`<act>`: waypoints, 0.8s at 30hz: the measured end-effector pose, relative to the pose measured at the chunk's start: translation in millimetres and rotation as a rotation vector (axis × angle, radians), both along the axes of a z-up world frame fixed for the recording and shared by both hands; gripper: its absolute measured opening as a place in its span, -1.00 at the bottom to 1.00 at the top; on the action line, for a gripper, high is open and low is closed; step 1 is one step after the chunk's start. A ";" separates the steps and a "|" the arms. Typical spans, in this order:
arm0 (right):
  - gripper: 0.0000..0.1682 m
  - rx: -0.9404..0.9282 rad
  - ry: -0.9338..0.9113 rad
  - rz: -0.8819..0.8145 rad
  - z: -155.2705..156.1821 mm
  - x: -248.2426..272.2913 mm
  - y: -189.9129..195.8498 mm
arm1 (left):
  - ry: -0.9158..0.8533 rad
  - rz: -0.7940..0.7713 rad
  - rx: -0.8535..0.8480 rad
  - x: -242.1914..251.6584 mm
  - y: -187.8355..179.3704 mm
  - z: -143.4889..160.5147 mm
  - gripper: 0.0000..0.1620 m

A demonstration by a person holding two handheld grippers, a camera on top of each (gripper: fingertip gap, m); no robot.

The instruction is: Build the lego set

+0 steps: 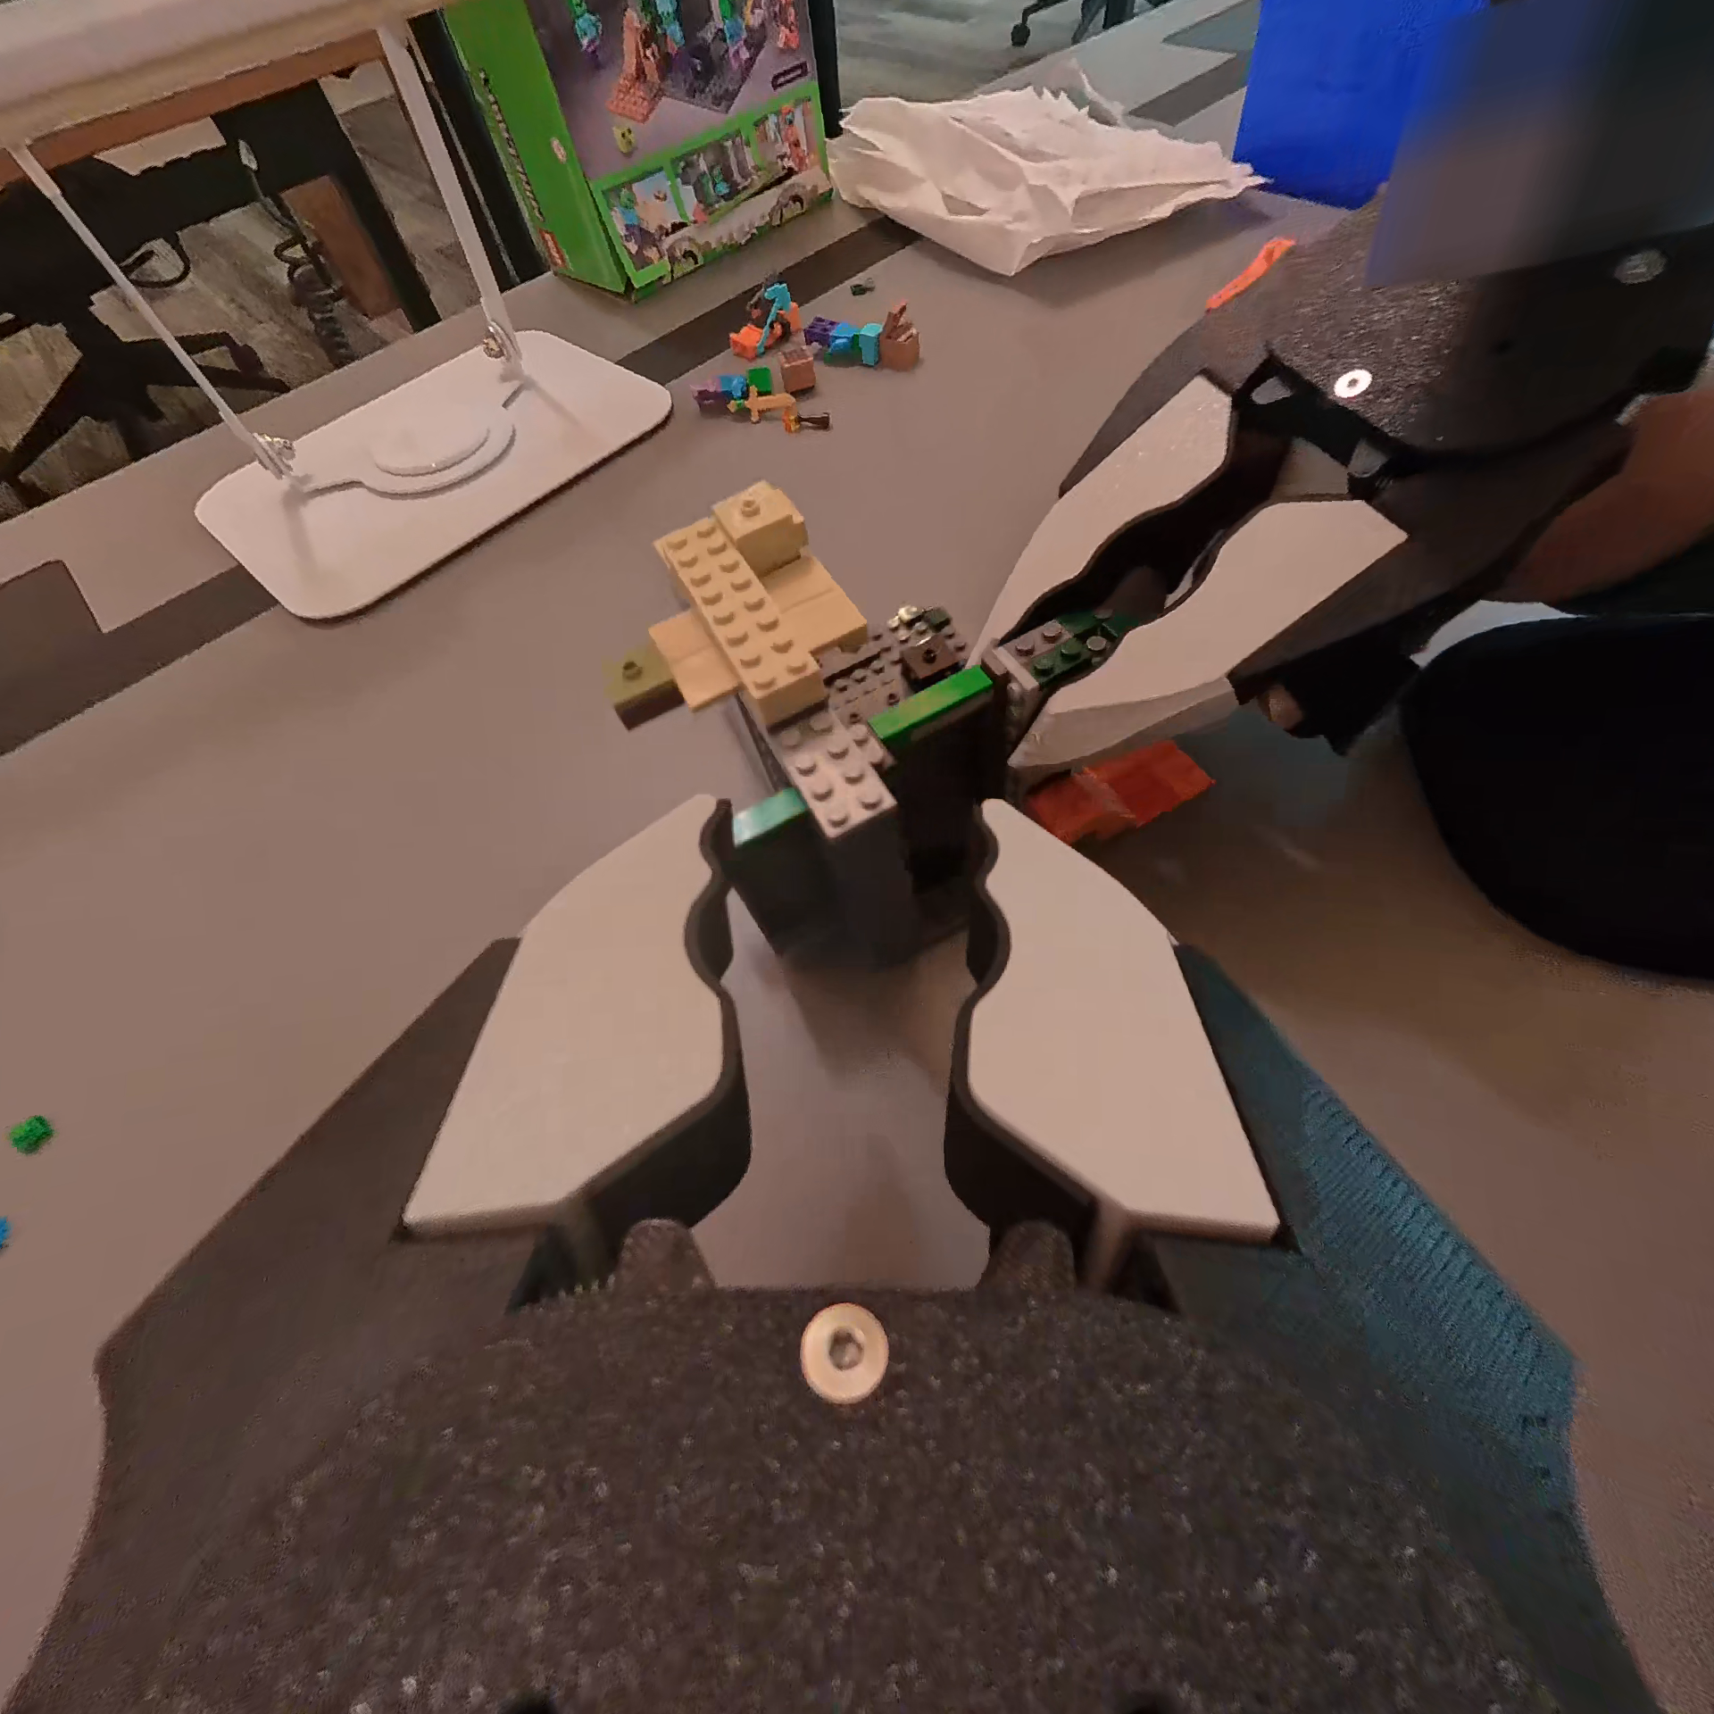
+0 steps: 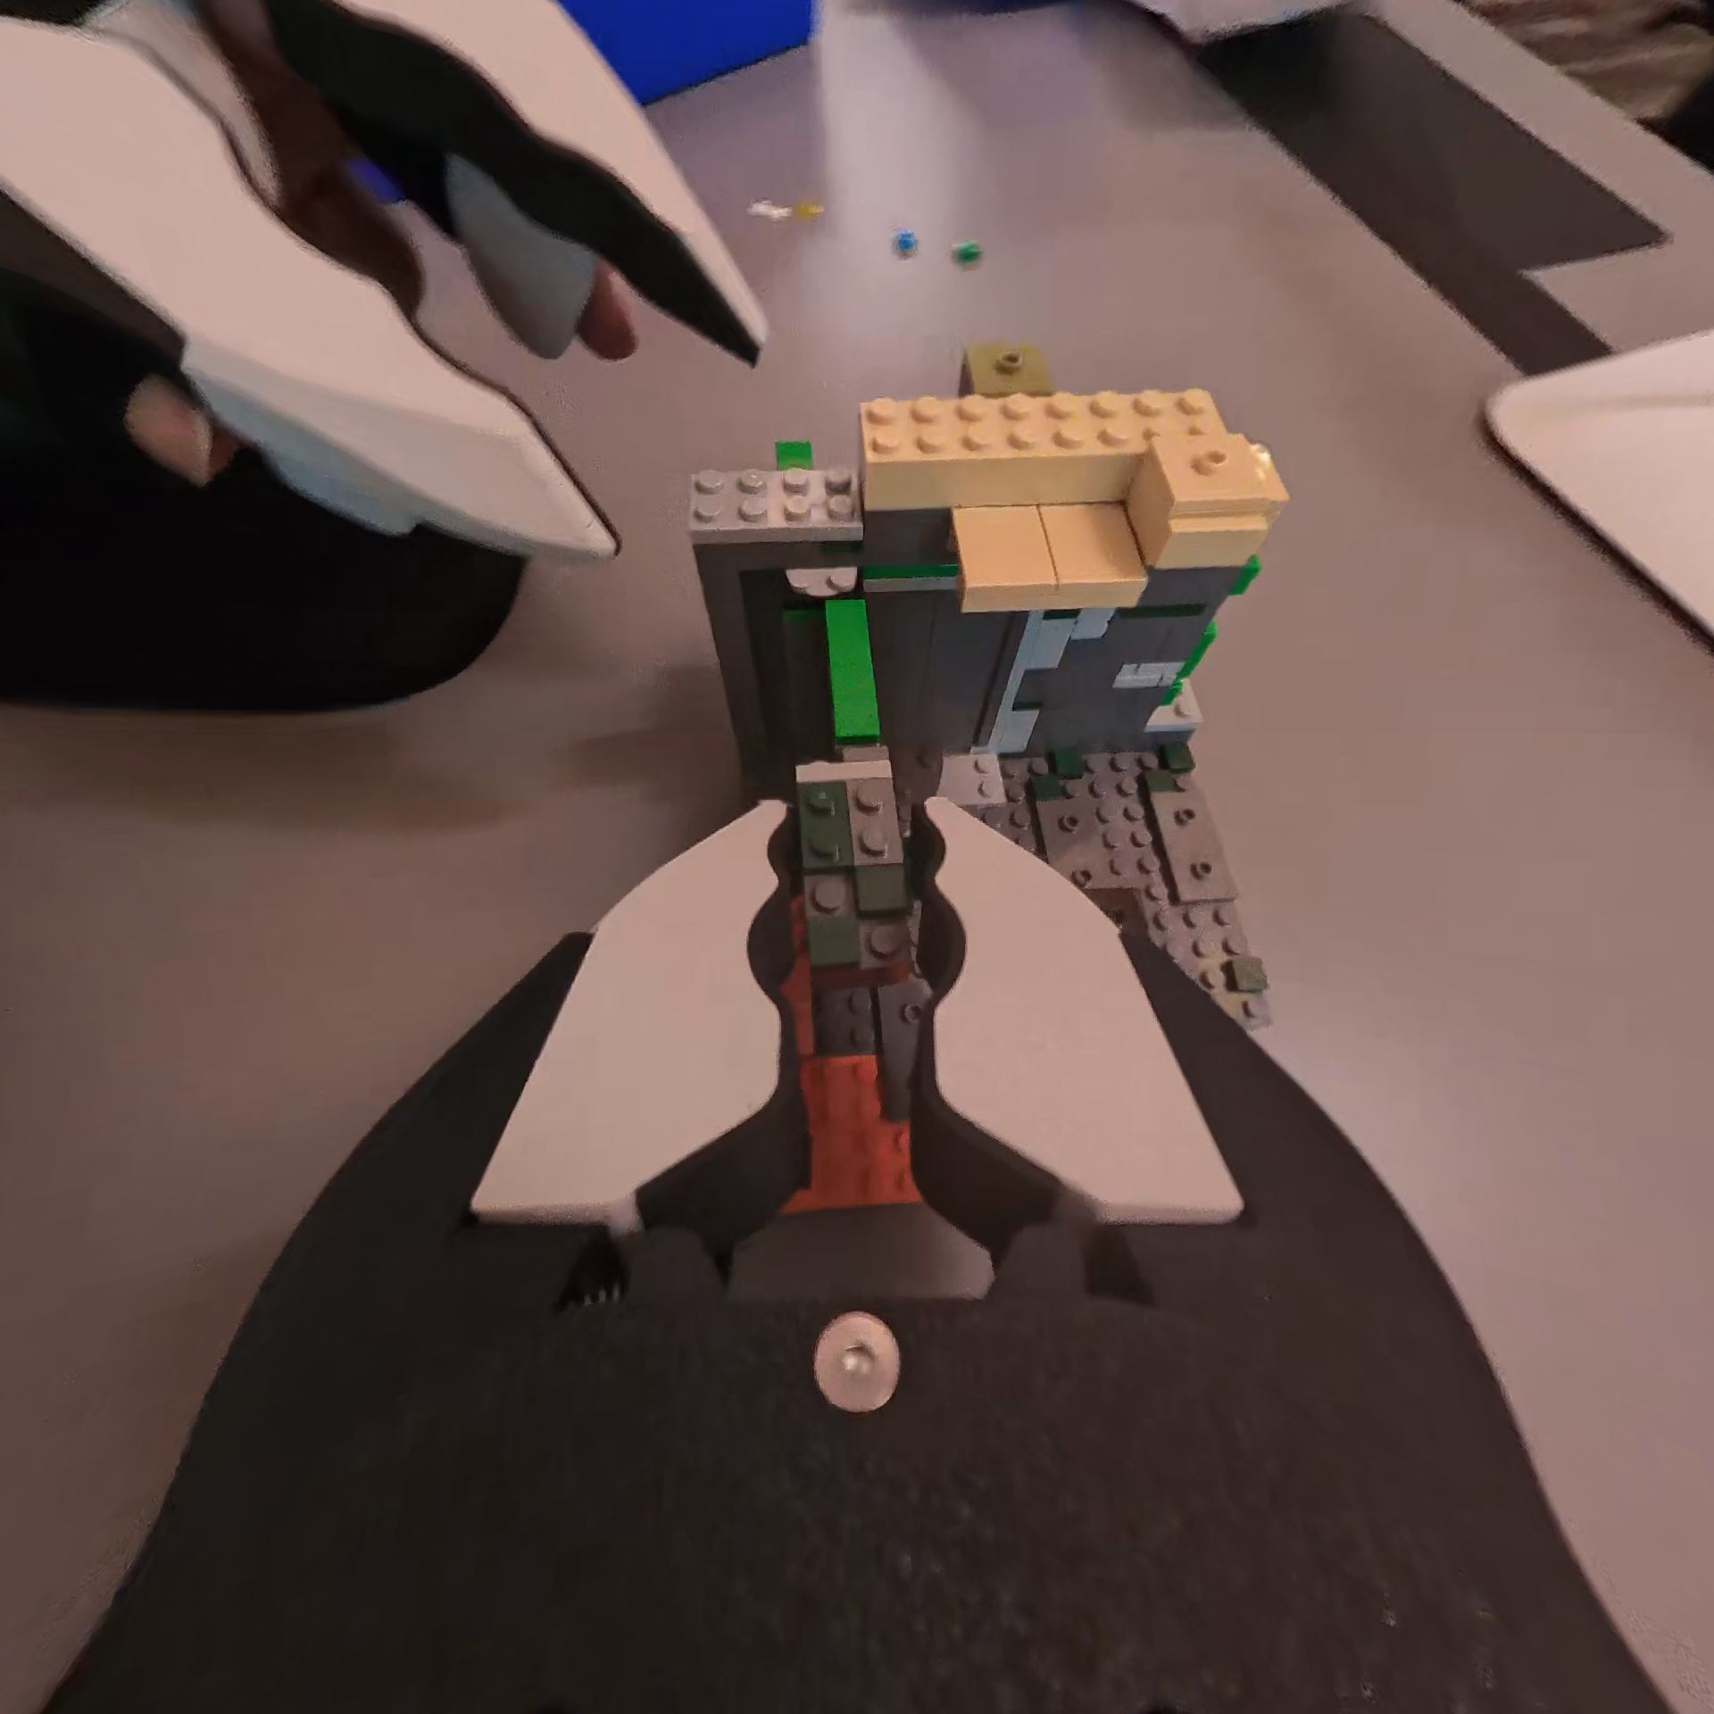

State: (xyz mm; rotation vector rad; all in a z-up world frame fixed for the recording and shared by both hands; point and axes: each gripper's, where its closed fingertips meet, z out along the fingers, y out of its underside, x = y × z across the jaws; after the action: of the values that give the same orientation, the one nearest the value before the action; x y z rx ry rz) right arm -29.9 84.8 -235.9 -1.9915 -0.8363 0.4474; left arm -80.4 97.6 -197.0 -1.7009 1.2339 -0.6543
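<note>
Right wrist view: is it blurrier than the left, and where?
Right wrist view: yes, the left gripper at top left smears with motion blur, and the build is soft. Left wrist view: the build is crisper; fisheye bends the table edges.

On the tabletop (image 1: 390, 770) the lego build (image 1: 788, 668) stands between the left gripper (image 1: 849, 825) in front and the right gripper (image 1: 1006, 691) at its right, with loose pieces (image 1: 798, 362), the set's box (image 1: 668, 139) and crumpled paper (image 1: 1029, 176) behind it.

left gripper (image 2: 686, 445) blurred; set box (image 1: 649, 139) top cropped
</note>
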 end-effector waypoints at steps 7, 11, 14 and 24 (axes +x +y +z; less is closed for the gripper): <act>-0.75 0.017 0.016 -0.410 10.9 16.6 44.8 | 0.043 -0.001 0.011 18.7 46.8 -11.7 -0.40; -0.75 0.047 0.034 -0.468 14.8 10.3 58.8 | 0.051 -0.015 -0.047 29.0 66.0 -26.1 -0.38; -0.73 0.059 0.030 -0.480 12.4 7.8 64.0 | 0.049 -0.017 -0.012 31.3 79.5 -26.0 -0.46; -0.74 0.066 -0.060 -0.271 -3.0 21.7 75.4 | 0.103 -0.044 0.049 41.3 99.6 -42.0 -0.45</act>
State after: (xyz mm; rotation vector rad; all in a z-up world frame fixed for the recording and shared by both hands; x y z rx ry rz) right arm -8.2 160.3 -238.9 -2.0280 -0.5970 0.2015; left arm -39.1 197.2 -239.0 -1.6883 1.3520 -0.5640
